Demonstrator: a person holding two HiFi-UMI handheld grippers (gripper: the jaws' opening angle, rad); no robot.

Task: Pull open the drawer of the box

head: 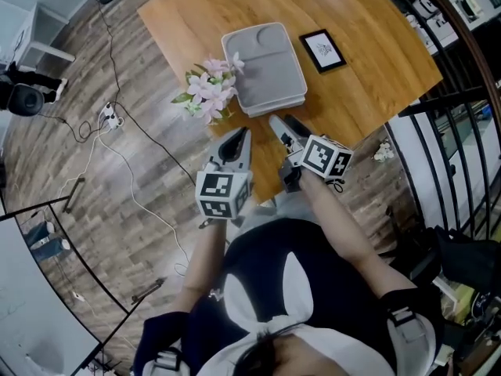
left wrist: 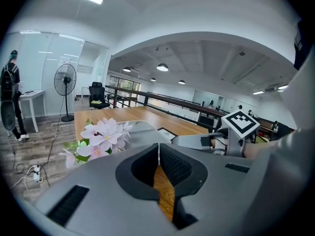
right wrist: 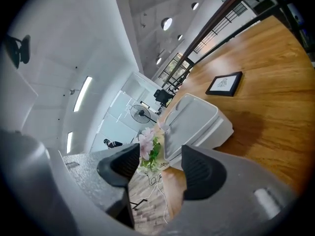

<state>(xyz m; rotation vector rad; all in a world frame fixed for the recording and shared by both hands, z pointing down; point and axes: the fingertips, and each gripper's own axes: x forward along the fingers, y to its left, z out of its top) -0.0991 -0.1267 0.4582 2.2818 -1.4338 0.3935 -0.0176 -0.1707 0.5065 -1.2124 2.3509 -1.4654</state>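
You stand at the near edge of a wooden table (head: 376,61) with rounded corners, set on a floor (head: 117,210) of grey-brown planks. The grey box (head: 264,67) lies on the tabletop just ahead of both grippers, its recessed lid up and its stacked layers nearly flush at the end that faces you. A bunch of pink flowers (head: 210,92) sits against its left side at the table's edge, and a small black-framed picture (head: 322,51) lies flat a little to its right. Your left gripper (head: 237,143) hovers over the near table edge below the flowers, its jaws brought together with nothing between them. Your right gripper (head: 282,124) points at the box's near end, close to it but apart from it, its jaws spread wide and empty; the box and flowers show through the gap. A white cable (head: 133,186) trails across the floor from a power strip (head: 109,117), and a black railing (head: 462,155) runs along the right side. The left gripper view shows an open-plan room: a standing fan (left wrist: 65,77), an office chair (left wrist: 97,93), a white desk (left wrist: 29,95) with a person (left wrist: 9,100) beside it, and round ceiling lights (left wrist: 162,67).
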